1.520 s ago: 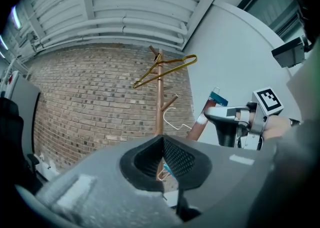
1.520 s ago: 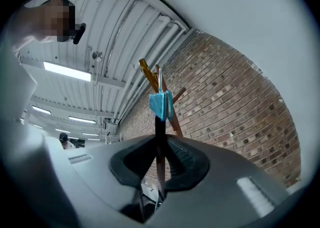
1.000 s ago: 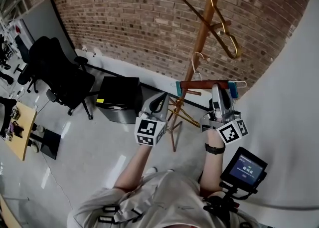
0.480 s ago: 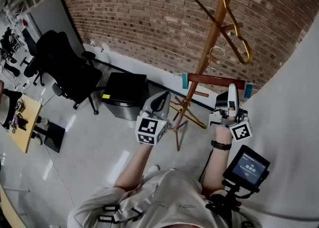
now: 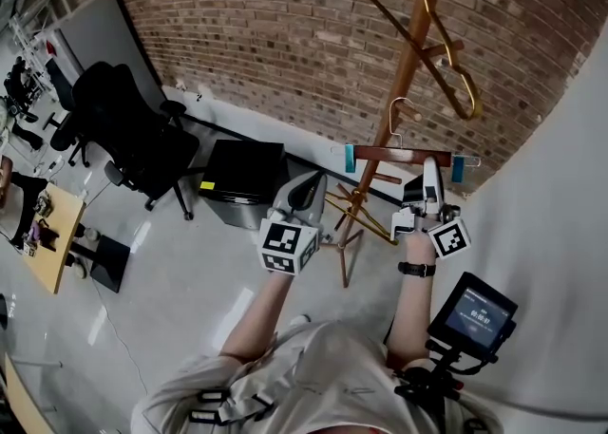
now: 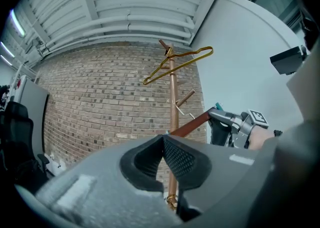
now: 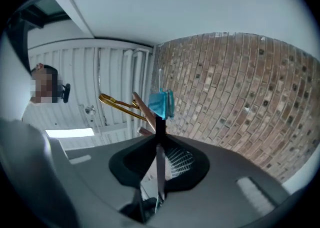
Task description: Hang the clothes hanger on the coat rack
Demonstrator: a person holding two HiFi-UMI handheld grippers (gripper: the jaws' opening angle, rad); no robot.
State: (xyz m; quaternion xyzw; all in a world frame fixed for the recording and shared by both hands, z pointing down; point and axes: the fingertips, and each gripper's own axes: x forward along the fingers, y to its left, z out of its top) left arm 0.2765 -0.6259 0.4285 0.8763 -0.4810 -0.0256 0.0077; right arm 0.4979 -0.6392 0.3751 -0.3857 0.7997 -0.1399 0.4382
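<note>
The clothes hanger (image 5: 404, 154) has slid a little toward the pole since half a second ago, carried by my right gripper (image 5: 429, 174). Its jaws are clamped tight on the wooden bar near the right end. The wire hook stands just beside the coat rack (image 5: 407, 52) pole, below the gold hanger (image 5: 468, 109), and not yet over any peg, I judge. My left gripper (image 5: 306, 190) is closed on nothing. Hooking remains.

A pale grey T-shirt (image 5: 313, 366) is worn, with a black wristwatch (image 5: 409, 270) (right wrist).
</note>
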